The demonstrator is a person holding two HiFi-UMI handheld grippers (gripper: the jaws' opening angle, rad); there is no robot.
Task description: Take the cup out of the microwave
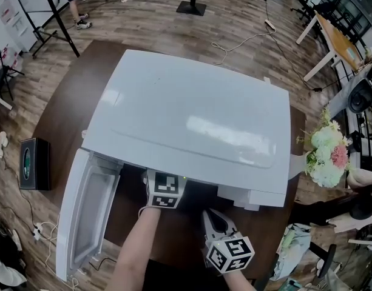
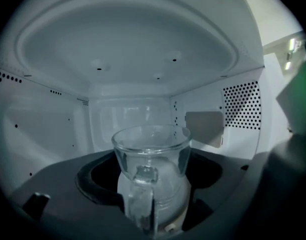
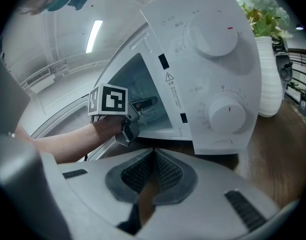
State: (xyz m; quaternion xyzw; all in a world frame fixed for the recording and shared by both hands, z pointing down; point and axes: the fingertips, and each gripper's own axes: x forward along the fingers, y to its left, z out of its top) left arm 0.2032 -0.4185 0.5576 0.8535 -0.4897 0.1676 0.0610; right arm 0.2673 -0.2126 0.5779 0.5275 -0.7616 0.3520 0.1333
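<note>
The white microwave (image 1: 192, 114) fills the middle of the head view, on a dark brown table (image 1: 61, 117), and its door (image 1: 88, 214) hangs open toward the lower left of the frame. The left gripper (image 2: 152, 176) reaches into the open cavity. From above only its marker cube shows at the microwave's front edge, with a bare forearm (image 1: 134, 247) behind it.

In the left gripper view the clear glass cup (image 2: 152, 151) stands upright inside the cavity, centre and low in the frame, with its handle turned toward the camera. It sits between the two dark jaws, which stand wide – the pads appear clear of the glass on both sides. A perforated panel (image 2: 240, 111) marks the cavity wall at the right.

The right gripper (image 3: 153, 156) is held outside, low and right of centre in the head view, in front of the microwave. Its jaws are closed tip to tip with nothing in them. Its own view looks across the table at the control panel's two dials (image 3: 212, 34), with the left gripper at the cavity mouth to the left of them. A white vase (image 3: 270, 79) of flowers stands at the right edge – beside the microwave.
</note>
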